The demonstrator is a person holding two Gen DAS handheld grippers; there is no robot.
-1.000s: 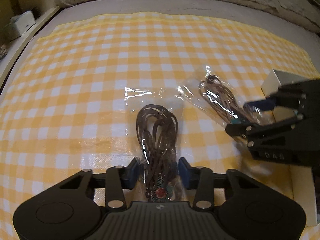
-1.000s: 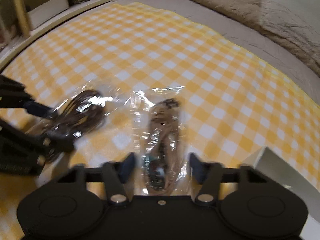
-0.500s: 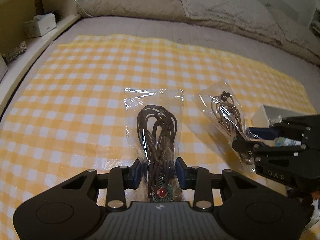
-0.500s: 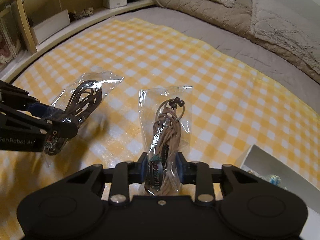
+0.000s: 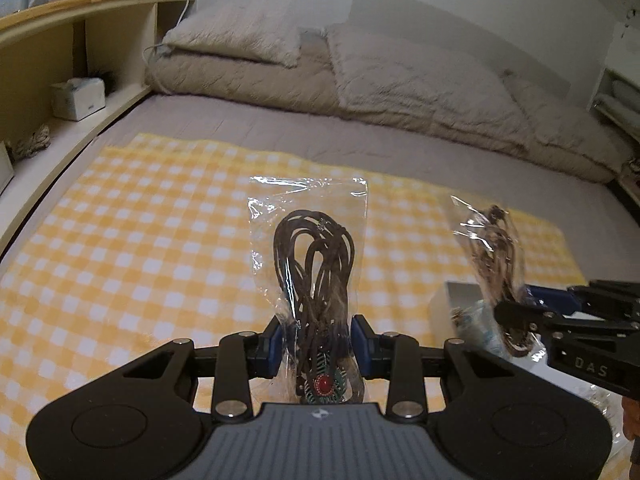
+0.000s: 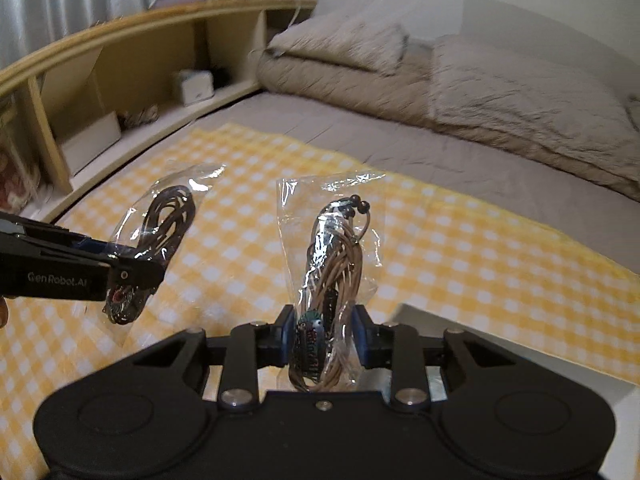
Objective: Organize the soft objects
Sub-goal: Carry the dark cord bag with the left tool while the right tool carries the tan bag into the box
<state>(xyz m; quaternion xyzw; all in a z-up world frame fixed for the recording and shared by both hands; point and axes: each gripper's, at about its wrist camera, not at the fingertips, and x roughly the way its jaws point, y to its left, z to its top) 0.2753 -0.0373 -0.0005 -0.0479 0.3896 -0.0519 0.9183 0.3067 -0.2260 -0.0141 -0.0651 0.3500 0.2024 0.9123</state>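
We've got a bag in each gripper, both lifted off the checked cloth [image 5: 140, 264]. Left gripper [image 5: 318, 338] is clamped on the dark-cord bag [image 5: 312, 256]; right gripper [image 6: 320, 332] is clamped on the tan-cord bag [image 6: 332, 264]. Both bags stand upright, long axis pointing away from the fingers. White box [image 5: 460, 300] sits low on the right, just under the right gripper, so we judge the right goes first, w/ the left following across.

Both wrist views face bed [image 5: 360, 148]; share checkered cloth [image 6: 460, 248].
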